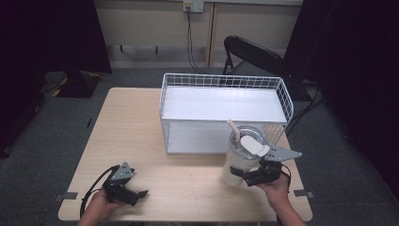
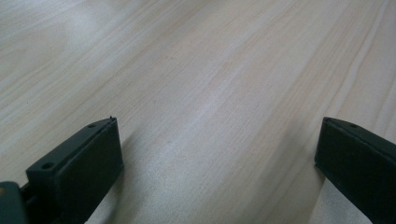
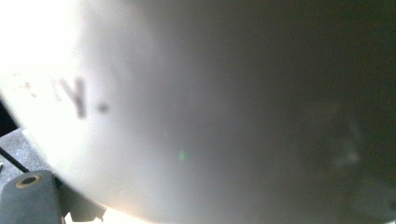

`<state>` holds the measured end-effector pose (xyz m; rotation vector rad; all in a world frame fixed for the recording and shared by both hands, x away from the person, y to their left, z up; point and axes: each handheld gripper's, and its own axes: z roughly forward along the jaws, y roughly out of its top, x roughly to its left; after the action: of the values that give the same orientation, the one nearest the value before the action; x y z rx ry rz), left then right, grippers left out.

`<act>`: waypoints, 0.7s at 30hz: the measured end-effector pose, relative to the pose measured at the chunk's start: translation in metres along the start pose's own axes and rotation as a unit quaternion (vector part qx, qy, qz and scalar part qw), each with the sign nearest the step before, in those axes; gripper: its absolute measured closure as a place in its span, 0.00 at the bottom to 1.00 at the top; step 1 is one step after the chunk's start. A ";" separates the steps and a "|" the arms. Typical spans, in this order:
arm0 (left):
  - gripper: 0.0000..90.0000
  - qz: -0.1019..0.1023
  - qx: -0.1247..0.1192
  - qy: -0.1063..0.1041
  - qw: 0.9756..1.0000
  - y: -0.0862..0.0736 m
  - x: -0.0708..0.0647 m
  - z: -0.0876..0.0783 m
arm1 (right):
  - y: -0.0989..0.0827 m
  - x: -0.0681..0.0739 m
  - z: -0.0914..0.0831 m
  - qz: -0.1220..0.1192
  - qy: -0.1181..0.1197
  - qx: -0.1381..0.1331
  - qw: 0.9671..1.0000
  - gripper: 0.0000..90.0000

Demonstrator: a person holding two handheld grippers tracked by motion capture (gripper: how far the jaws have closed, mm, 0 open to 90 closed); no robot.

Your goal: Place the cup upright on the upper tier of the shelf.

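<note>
A white tumbler with a clear lid and a straw stands tilted at the table's front right, just in front of the wire basket. My right gripper is shut on its lower side from the right. In the right gripper view the tumbler's pale wall is pressed close to the camera, with dark letters on it and one grey finger at the bottom left. My left gripper rests open near the front left edge, and its two black jaws stand wide apart over bare wood.
A white wire basket with a flat white floor sits at the back right of the wooden table. A black folding chair stands behind it. Cables hang down the far wall.
</note>
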<state>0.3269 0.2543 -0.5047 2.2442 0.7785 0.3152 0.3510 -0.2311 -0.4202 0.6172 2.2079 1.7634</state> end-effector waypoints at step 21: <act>0.00 0.000 0.000 0.000 1.000 0.000 0.000 0.000 | 0.041 -0.015 0.001 -0.002 0.013 0.018 1.000 0.11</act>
<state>0.3269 0.2543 -0.5047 2.2441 0.7785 0.3153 0.3721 -0.2297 -0.3818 0.6020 2.2615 1.7420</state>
